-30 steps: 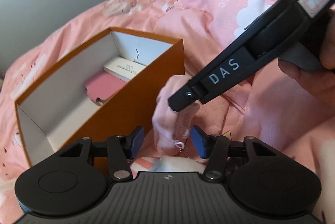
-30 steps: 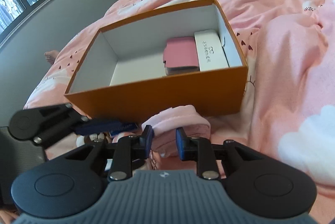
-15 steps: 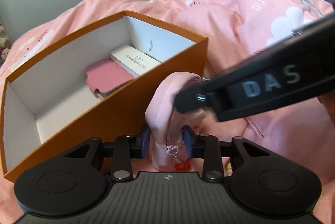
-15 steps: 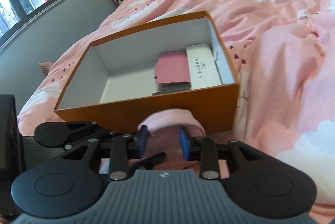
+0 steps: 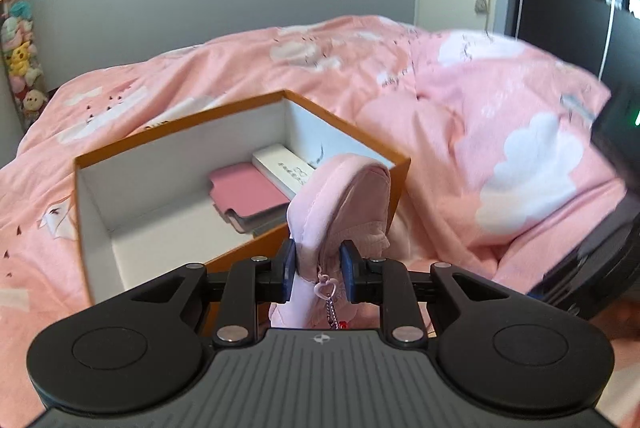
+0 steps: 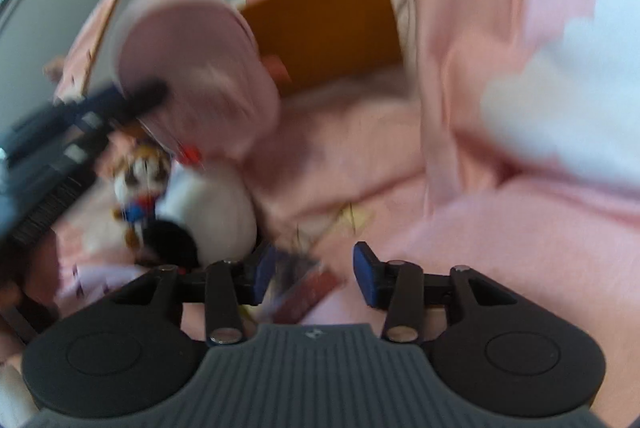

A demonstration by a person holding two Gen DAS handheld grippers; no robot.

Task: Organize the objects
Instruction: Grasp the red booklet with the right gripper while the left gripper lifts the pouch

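Note:
My left gripper is shut on a soft pink pouch with a heart charm on a chain, held up at the near corner of an open orange box. The box holds a pink case and a white flat box. In the blurred right wrist view the pouch hangs left of centre, in front of the orange box. My right gripper is open and empty, low over the pink duvet.
A black-and-white plush and a small doll lie on the duvet left of my right gripper. A dark flat packet lies between its fingers. The pink cloud-print duvet surrounds the box. A grey wall and a door stand behind.
My left gripper shut on the pouch and lifted it to the box's rim. My right gripper let go of the pouch, opened and drew back down and right.

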